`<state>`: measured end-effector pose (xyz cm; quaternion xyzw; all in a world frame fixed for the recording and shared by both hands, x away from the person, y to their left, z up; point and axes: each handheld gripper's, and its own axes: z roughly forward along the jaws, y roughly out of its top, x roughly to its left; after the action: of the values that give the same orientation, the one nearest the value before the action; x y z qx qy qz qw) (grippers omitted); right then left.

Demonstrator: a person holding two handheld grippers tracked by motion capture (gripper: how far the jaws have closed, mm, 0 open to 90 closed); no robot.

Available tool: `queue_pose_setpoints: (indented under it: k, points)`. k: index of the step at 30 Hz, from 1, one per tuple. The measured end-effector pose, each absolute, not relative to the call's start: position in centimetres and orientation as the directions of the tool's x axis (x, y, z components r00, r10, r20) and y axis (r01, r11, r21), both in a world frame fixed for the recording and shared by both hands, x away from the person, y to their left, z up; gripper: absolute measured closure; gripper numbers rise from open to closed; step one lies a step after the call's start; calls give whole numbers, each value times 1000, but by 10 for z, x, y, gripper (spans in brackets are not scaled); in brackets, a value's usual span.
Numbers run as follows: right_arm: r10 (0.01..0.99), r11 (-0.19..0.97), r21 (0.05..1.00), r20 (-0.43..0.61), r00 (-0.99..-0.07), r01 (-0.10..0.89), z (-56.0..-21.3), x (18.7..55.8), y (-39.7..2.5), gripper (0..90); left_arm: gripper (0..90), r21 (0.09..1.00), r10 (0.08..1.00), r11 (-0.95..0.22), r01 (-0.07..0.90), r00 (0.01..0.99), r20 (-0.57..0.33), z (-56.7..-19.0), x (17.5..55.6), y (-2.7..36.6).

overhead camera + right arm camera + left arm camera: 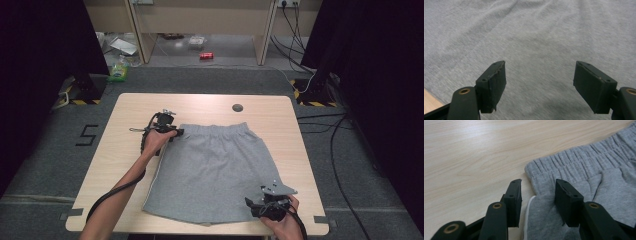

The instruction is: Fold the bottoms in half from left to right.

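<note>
Wooden table (125,150), grey shorts (215,170) flat mid-table, waistband toward far edge, hems near front edge. Left gripper (537,192) spread, straddling the waistband's left corner. Right gripper (540,75) spread wide over the hem by the front-right corner. Risk: left jaws close on top layer only, shorts slip out.

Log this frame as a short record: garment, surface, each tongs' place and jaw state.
garment: grey cotton shorts with an elastic waistband, spread flat
surface: light wooden table
left tongs: open, jaws astride the waistband's corner edge
right tongs: open wide, over the hem corner nearest the person
grip: neither closed on the fabric yet
</note>
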<state>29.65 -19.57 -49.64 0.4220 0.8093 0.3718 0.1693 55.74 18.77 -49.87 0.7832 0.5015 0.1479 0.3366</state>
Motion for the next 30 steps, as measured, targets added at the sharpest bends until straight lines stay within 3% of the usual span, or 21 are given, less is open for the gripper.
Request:
queue_pose_setpoints:
  k: [5,10,12,22,30]
  points:
    - [798,375,750,38,-601,545,-496,297,-186,267,571,666,889,-261,699,443,-116,-503,564,190]
    - [780,382,762,38,-625,523,-497,299,-170,271,720,666,875,-283,690,471,-115,-503,563,187]
    - [776,378,770,40,-630,514,-496,299,-163,271,741,666,874,-288,688,474,-112,-503,563,187]
    - [710,390,795,63,-702,465,-494,306,-107,283,767,673,874,-288,681,474,-105,-503,561,190]
    - [657,430,795,49,-752,428,-495,316,-63,295,772,665,877,-341,664,480,-30,-501,555,197]
